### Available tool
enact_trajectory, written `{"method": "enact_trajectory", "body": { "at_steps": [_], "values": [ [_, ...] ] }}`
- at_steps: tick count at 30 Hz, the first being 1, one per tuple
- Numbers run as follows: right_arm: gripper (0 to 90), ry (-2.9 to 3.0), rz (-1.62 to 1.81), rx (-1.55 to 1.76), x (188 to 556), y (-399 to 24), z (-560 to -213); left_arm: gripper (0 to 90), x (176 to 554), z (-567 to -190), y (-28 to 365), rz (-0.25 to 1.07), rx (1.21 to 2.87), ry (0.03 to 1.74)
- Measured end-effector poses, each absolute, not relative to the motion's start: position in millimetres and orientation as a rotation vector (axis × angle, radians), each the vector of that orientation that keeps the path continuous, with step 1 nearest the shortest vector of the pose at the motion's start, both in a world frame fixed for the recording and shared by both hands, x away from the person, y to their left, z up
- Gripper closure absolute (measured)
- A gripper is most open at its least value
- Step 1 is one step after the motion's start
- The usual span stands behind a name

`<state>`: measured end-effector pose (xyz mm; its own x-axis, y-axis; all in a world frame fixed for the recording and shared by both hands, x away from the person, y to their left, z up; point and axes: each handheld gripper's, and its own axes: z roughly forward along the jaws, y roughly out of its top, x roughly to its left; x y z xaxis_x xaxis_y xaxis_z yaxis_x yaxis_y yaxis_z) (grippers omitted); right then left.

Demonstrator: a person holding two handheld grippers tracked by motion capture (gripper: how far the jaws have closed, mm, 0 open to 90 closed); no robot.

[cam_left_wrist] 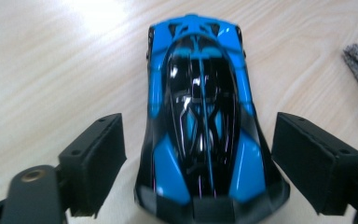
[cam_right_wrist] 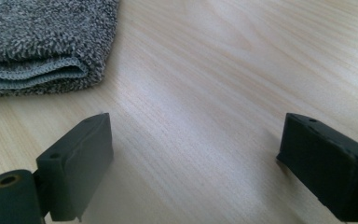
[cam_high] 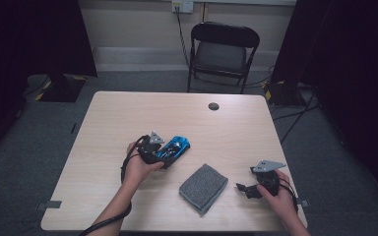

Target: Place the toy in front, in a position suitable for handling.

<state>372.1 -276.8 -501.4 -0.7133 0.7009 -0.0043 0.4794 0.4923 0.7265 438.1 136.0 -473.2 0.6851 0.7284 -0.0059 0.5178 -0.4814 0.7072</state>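
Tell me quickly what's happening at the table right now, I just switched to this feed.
A person holds a gripper in each hand at a wooden table. The left gripper is open, its jaws on either side of a blue and black toy car, with gaps showing on both sides. The right gripper is open over bare wood, near a folded grey towel.

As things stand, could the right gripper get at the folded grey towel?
Probably yes: the right gripper is open, and bare table lies between it and the towel.
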Motion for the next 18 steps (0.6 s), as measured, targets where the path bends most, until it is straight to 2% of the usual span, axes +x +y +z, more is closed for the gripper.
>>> {"method": "enact_trajectory", "body": {
  "at_steps": [6, 18],
  "values": [
    [8.8, 2.441, 1.048, 0.997, 372.0, -276.7, -501.4, 16.2, 430.5, -482.0, 138.6, 0.359, 2.177, 0.967],
    [8.9, 2.440, 1.047, 1.001, 371.7, -276.6, -501.3, 18.1, 428.4, -496.7, 139.8, 0.391, 2.162, 0.976]
  ]
}}
